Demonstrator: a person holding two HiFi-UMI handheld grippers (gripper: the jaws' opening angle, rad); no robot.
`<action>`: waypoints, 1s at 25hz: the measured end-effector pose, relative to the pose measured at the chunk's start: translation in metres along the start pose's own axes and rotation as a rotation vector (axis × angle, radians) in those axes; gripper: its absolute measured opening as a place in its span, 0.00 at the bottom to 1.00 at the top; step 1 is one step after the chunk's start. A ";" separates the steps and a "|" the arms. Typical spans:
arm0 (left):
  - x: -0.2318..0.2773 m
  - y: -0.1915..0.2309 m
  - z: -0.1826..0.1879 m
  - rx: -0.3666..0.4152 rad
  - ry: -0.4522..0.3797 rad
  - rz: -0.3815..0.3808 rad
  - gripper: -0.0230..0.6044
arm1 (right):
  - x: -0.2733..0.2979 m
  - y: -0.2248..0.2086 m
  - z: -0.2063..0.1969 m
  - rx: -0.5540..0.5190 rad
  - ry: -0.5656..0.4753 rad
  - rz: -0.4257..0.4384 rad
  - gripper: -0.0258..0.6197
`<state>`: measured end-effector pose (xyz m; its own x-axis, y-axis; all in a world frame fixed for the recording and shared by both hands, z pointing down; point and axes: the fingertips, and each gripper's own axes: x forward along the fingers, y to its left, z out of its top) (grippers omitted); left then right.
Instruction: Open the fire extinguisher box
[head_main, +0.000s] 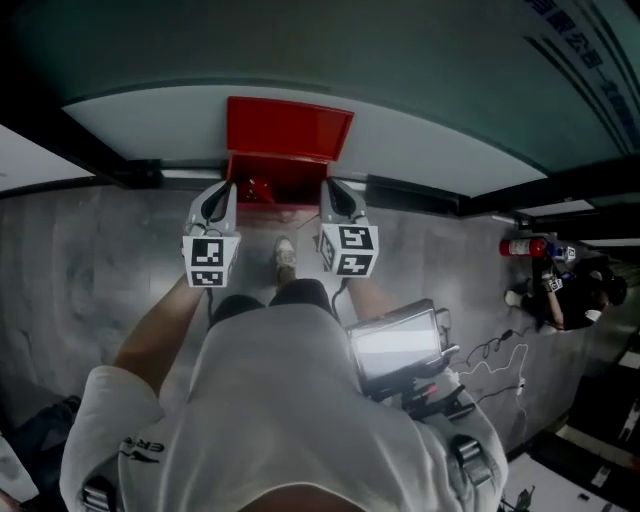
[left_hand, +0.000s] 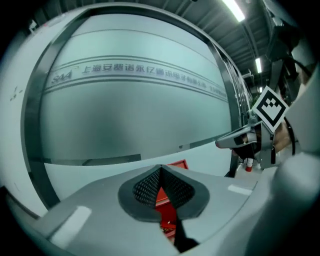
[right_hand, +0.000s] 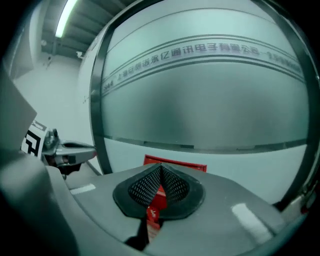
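Below, one red box (head_main: 288, 128), two grippers (head_main: 228, 187) (head_main: 328, 186)

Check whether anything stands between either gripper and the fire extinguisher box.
Nothing visible does. The left gripper and right gripper, both shut and empty, hang just short of the fire extinguisher box, whose lid stands raised.

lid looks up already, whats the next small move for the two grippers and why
Probably just draw both back from the box and stop. Its red lid stands raised by the wall, the inside shows, and the left gripper and right gripper are shut with nothing between their jaws, so nothing seems left to lift.
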<state>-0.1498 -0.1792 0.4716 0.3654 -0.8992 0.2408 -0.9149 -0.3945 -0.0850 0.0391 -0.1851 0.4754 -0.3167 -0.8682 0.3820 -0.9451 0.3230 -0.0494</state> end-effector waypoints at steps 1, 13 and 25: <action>-0.012 -0.003 0.004 -0.022 -0.016 -0.009 0.04 | -0.014 0.007 0.001 0.039 -0.010 0.017 0.06; -0.124 -0.052 0.038 -0.224 -0.077 -0.086 0.04 | -0.154 0.066 -0.005 0.173 -0.053 0.146 0.06; -0.146 -0.084 0.056 -0.253 -0.085 -0.079 0.04 | -0.192 0.065 -0.014 0.195 -0.031 0.221 0.06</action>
<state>-0.1170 -0.0252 0.3898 0.4405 -0.8844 0.1541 -0.8929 -0.4137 0.1780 0.0400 0.0077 0.4115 -0.5165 -0.7966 0.3142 -0.8494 0.4301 -0.3057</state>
